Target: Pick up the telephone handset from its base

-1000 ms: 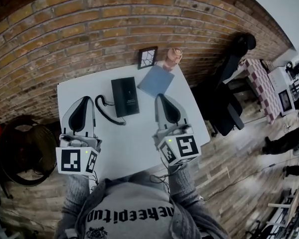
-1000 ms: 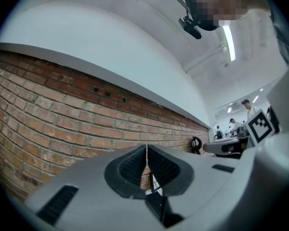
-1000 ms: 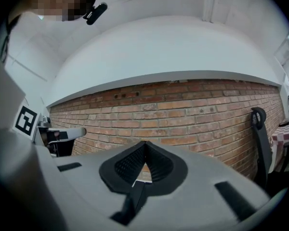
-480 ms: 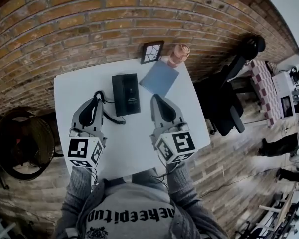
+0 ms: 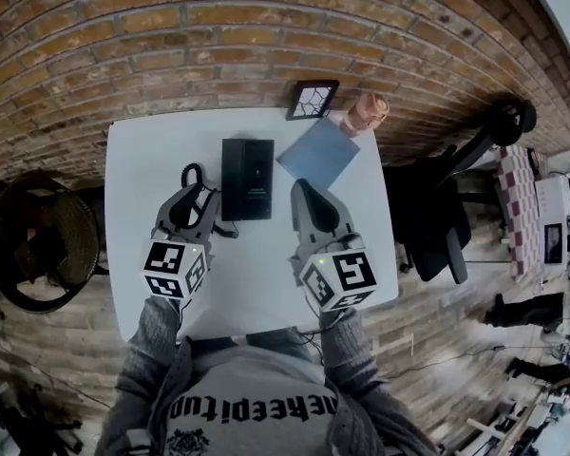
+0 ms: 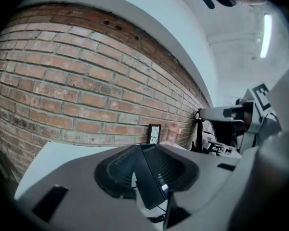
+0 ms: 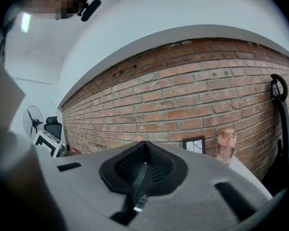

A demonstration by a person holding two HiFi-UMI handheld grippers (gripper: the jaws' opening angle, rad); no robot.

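Your left gripper [image 5: 196, 202], jaws just opening and now part spread with nothing between them, hangs low beside the coiled cord [image 5: 192, 173]. The handset [image 5: 234, 179] seems to lie along the left side of its base [image 5: 258, 180] on the table [image 5: 142, 160], though black on black blurs its edge. Come in too low and a jaw could snag the cord and drag the base. Your right gripper [image 5: 304, 190], jaws pressed together, is empty near the base's right side.
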